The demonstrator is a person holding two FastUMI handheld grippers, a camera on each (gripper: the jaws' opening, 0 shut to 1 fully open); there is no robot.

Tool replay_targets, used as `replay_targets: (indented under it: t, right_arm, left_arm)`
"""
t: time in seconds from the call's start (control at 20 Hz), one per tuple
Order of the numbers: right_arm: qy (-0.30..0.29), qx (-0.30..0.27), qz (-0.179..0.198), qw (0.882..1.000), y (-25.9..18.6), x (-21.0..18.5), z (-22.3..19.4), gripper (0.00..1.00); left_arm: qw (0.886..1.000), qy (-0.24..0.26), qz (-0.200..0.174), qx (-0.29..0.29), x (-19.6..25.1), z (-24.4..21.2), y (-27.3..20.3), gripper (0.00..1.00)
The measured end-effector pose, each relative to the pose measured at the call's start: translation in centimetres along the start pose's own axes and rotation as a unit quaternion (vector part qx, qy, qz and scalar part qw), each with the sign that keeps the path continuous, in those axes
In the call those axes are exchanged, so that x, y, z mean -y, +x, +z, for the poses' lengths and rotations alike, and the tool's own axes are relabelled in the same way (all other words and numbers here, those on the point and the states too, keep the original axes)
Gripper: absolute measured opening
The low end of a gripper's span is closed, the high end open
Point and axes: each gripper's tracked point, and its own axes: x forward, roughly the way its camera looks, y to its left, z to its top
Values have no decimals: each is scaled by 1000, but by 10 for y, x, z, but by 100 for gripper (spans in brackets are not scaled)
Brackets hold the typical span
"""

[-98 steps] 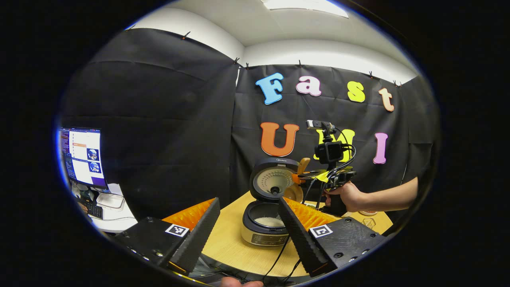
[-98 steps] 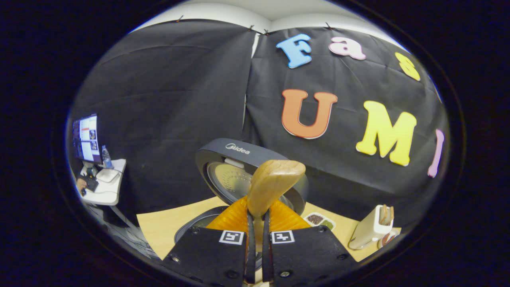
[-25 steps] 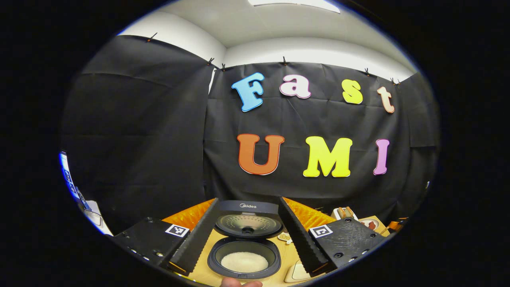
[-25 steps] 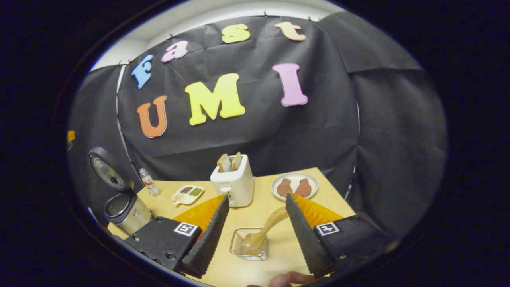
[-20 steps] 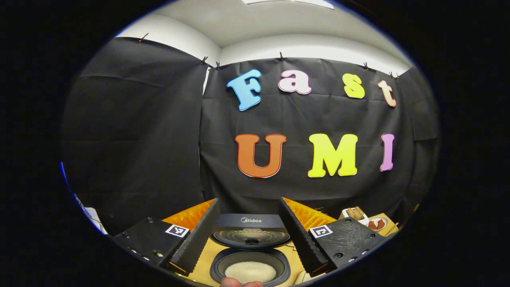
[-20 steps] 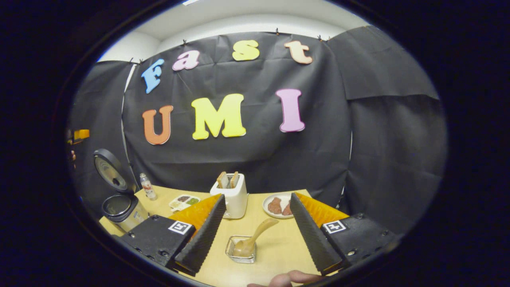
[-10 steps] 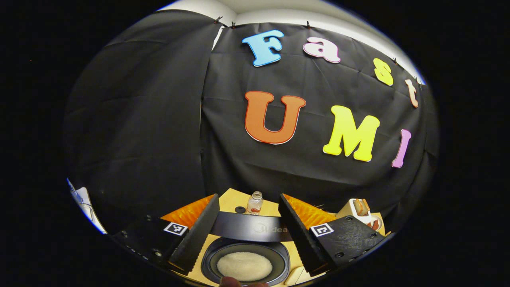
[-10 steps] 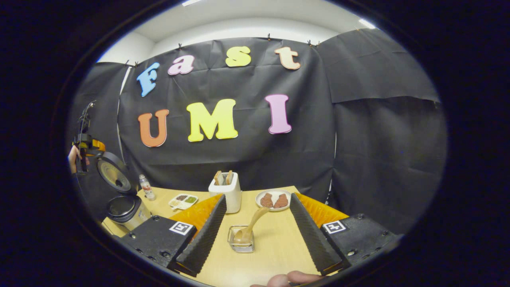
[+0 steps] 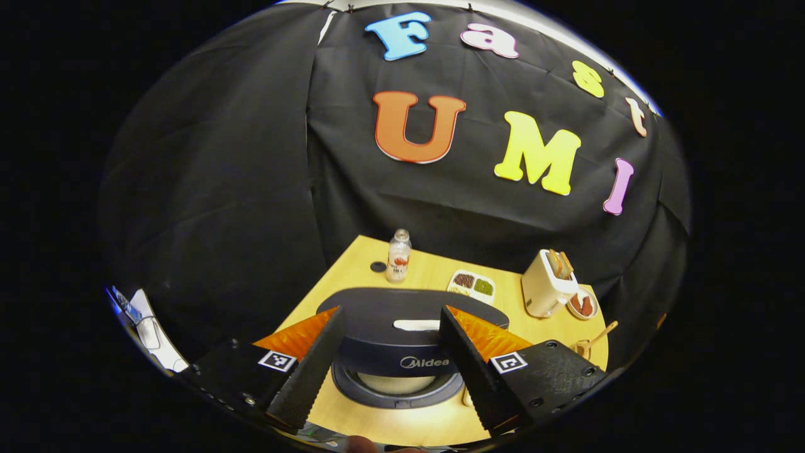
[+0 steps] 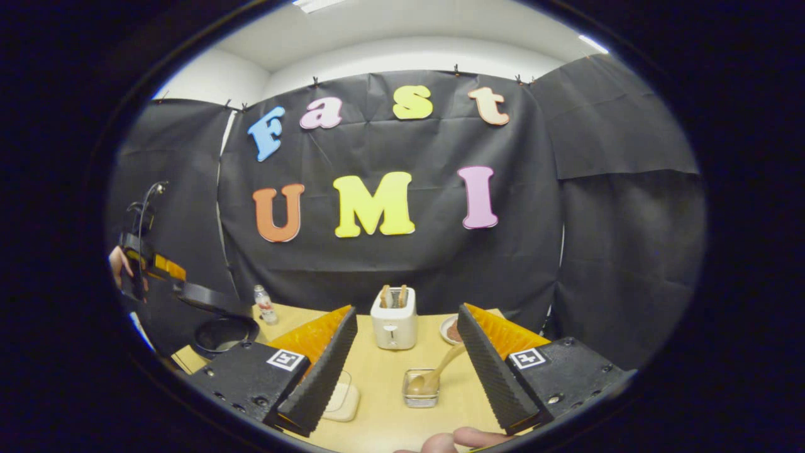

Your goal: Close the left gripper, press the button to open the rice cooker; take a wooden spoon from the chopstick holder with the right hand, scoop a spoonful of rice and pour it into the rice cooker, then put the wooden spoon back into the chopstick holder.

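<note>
in the left gripper view, our left gripper (image 9: 388, 352) hung over the rice cooker (image 9: 402, 352), its jaws spread wide and holding nothing. the cooker's dark lid (image 9: 412, 318) sat between the two fingers, tilted low over the pot, with a pale strip of the inside visible under its front edge. behind the cooker on the wooden surface (image 9: 434, 277) stood a small bottle (image 9: 398, 255), with a dark round cap (image 9: 378, 267) just beside it. further to the right were a divided tray (image 9: 471, 285), a white toaster (image 9: 547, 284) with toast in it and a plate (image 9: 582, 304). near the right edge the wooden spoon (image 9: 597, 336) leaned out of the chopstick holder (image 9: 582, 348).

in the right gripper view, our right gripper (image 10: 405, 362) was also spread wide and empty, well above the surface. between its fingers, farther off, the spoon stood with its bowl down in the clear holder, handle leaning up to the right. the toaster was behind the holder. a pale flat object (image 10: 343, 402) lay by the left finger. at the far left, a hand (image 10: 118, 264) held the other gripper just above the cooker's lid.
</note>
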Motion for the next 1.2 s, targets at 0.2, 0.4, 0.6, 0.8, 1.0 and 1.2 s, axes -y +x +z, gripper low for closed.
replay_targets:
  t: [0.2, 0.4, 0.6, 0.8, 1.0, 1.2]
  right_arm:
    - [-13, -8, 16, 1000, -3, -12, -1, 100]
    - [-31, -10, 21, 999, -5, -22, -1, 100]
    - [-32, -12, 36, 999, -1, -39, -2, 100]
    - [-39, -17, 49, 998, 4, -53, -7, 100]
    - [-58, -13, 67, 996, 8, -73, -9, 100]
    - [-55, -21, 89, 994, 13, -98, -20, 100]
  left_arm:
    - [999, 30, 5, -44, -2, -52, 5, 97]
    - [998, 17, 2, -65, -4, -73, 14, 97]
    - [998, 0, 7, -68, -7, -93, 24, 97]
    - [995, 24, 20, -93, -10, -125, 33, 97]
    - [994, 39, 32, -97, -11, -131, 36, 98]
    - [995, 34, 27, -94, -11, -133, 36, 100]
